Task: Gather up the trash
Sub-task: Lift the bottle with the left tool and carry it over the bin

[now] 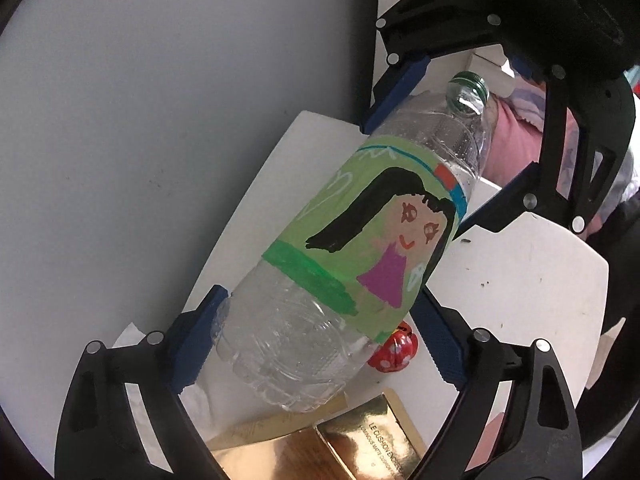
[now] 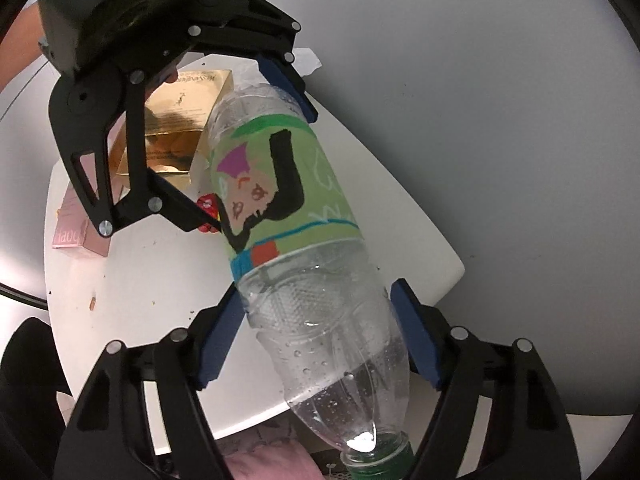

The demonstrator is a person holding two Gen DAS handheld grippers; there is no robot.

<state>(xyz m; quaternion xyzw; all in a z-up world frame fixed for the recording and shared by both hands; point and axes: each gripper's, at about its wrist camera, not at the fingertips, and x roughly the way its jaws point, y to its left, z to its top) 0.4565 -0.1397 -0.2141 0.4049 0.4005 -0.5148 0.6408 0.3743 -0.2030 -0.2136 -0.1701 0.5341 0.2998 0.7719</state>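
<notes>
We hold a clear plastic bottle [image 1: 344,256] between both grippers, above the white bench [image 1: 532,276]. In the left wrist view, nearest us, our left gripper [image 1: 320,340] clamps the bottle's ribbed base end, its blue pads [image 1: 196,344] pressed against the plastic on either side. The bottle runs away from us and tilts up to the right, wearing a green label [image 1: 376,240] with a hand-drawn girl with black hair and a purple dress. Just beneath the base we see a gold box [image 1: 360,440] and a small red spotted object [image 1: 394,352] on the bench. Farther along, our right gripper [image 1: 456,128] closes on the bottle's shoulder, below the green-ringed neck [image 1: 470,90], which has no cap.

In the right wrist view, our right gripper [image 2: 316,336] grips the clear upper part of the bottle [image 2: 304,260], with the neck [image 2: 380,456] closest to us. Beyond it, our left gripper [image 2: 248,136] holds the far end. Past that lie the gold box [image 2: 180,120] and a pink box [image 2: 74,228] on the bench [image 2: 400,216].
</notes>
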